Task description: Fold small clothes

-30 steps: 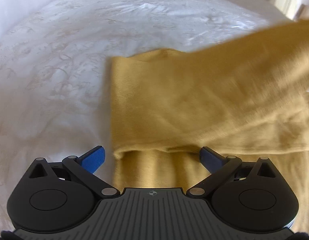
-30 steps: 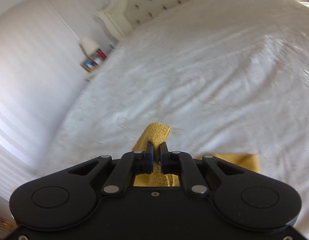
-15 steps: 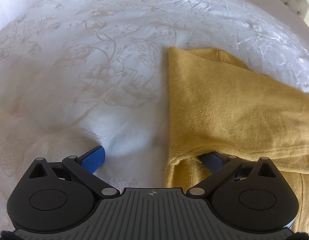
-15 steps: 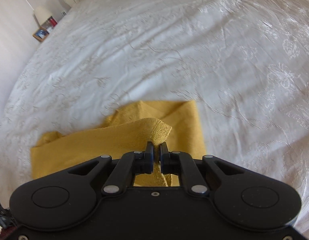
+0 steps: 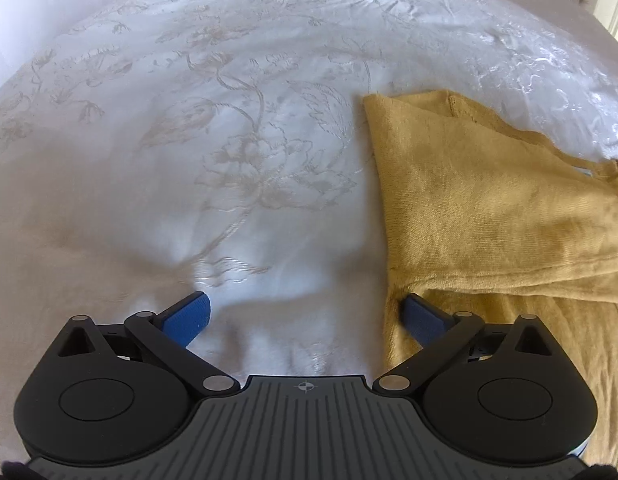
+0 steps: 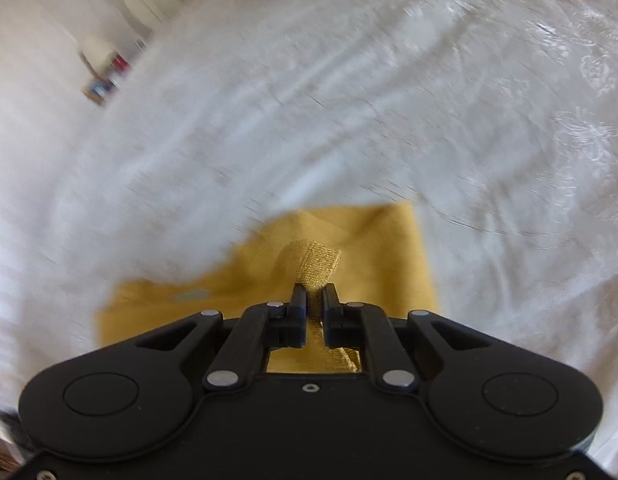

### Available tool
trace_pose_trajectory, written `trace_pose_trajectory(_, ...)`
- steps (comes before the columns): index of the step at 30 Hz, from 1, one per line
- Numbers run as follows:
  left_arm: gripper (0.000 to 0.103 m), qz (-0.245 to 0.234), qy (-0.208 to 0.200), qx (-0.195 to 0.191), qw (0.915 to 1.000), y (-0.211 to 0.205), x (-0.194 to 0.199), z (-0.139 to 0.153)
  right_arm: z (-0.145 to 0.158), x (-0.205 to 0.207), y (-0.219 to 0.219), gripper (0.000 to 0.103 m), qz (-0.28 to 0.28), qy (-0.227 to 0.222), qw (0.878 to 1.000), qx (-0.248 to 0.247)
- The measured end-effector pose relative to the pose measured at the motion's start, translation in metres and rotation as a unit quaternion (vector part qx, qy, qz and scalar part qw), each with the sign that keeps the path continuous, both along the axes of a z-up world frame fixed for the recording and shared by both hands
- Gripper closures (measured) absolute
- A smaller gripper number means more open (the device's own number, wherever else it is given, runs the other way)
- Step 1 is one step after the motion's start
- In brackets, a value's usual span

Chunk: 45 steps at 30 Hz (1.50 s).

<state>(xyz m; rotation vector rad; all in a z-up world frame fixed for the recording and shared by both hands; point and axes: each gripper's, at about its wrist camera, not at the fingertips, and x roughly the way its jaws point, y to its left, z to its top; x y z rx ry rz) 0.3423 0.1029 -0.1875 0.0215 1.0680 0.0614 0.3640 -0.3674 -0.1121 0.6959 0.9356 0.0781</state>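
Folded flap carried low over the garment — release point is right below the right gripper

The mustard knit garment lies on the white embroidered bedspread, its straight folded edge running near-to-far just right of centre in the left wrist view. The right gripper pinches a corner of the knit directly above the garment's own body; its jaws have just been opening, the cloth between them. The left gripper is spread wide, empty, its right pad touching the near-left corner of the fold — so it is nearer for pinning that edge.
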Motion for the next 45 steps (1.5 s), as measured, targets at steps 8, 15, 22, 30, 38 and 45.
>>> trace_pose_trajectory(8,0.000,-0.026,-0.038,0.003,0.9990,0.001,-0.001,0.035,-0.032,0.022,-0.001,0.066,-0.013,0.075,0.986,-0.151)
trace_pose_trajectory(15,0.000,-0.034,-0.058,-0.027,0.9974,-0.020,0.035,0.043,-0.042,0.001,0.020,0.050,0.019,0.065,0.987,-0.143)
trace_pose_trajectory(22,0.000,-0.075,-0.016,0.007,0.9970,-0.059,0.077,0.002,-0.053,-0.010,0.028,0.050,0.029,0.082,0.989,-0.119)
trace_pose_trajectory(30,0.000,-0.033,0.007,-0.009,0.9994,-0.036,0.090,-0.015,-0.061,-0.007,0.023,0.043,0.022,0.085,0.990,-0.106)
trace_pose_trajectory(38,0.000,-0.033,0.010,-0.025,0.9991,-0.033,0.089,-0.017,-0.079,-0.002,0.010,0.043,-0.034,0.099,0.992,-0.065)
trace_pose_trajectory(45,0.000,-0.037,0.012,-0.029,0.9988,-0.032,0.091,-0.017,-0.064,-0.005,0.007,0.089,-0.057,0.074,0.995,-0.037)
